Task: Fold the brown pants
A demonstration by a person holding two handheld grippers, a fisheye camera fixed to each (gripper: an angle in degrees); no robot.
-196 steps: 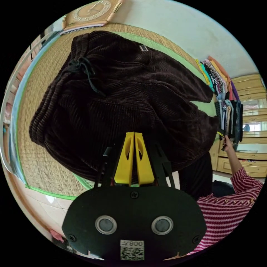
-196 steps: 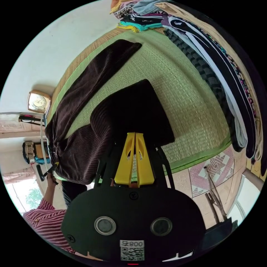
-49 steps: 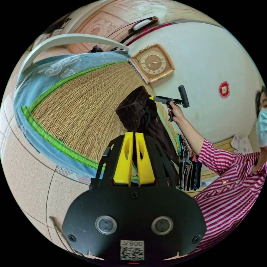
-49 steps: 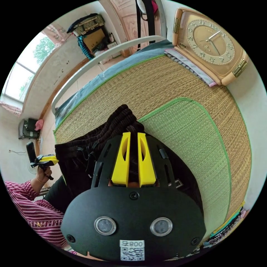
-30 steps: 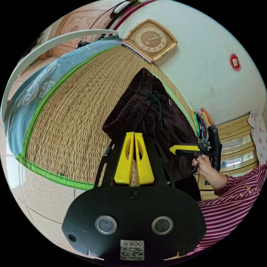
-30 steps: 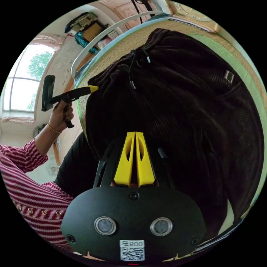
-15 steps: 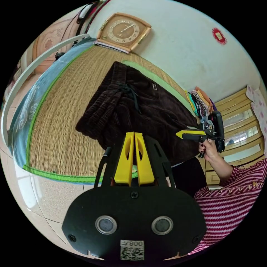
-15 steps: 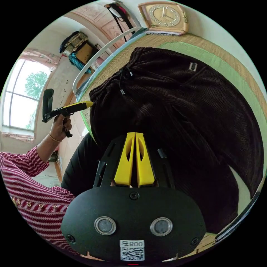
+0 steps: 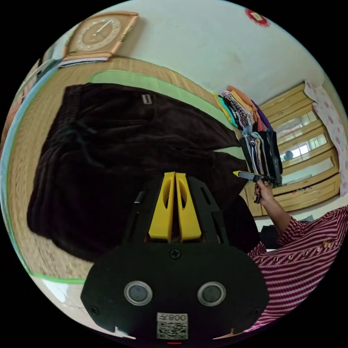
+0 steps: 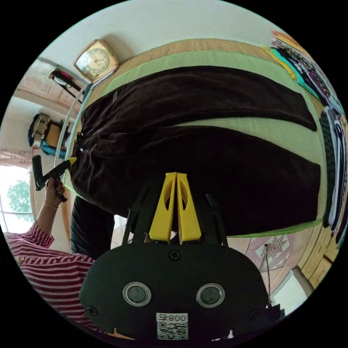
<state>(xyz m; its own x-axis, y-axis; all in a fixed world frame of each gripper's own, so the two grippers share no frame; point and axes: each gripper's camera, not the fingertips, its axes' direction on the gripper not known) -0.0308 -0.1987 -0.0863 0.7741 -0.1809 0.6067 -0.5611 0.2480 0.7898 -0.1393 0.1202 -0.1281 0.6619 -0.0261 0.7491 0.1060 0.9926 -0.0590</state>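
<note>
Left gripper view: left gripper (image 9: pixel 175 177) jaws pressed together, empty, low centre; brown pants (image 9: pixel 119 145) spread beyond on green mat (image 9: pixel 119 79), waistband left, legs running right toward right gripper (image 9: pixel 240 174) | Right gripper view: right gripper (image 10: pixel 176 177) closed, empty; pants' long axis crossed frame; left gripper (image 10: pixel 71 160) beside waistband.

The left tool (image 9: pixel 175 177) hides part of the pants (image 9: pixel 119 152), whose drawstring (image 9: pixel 78 139) is blurred; the clock (image 10: pixel 95 59) is too small to make out.
</note>
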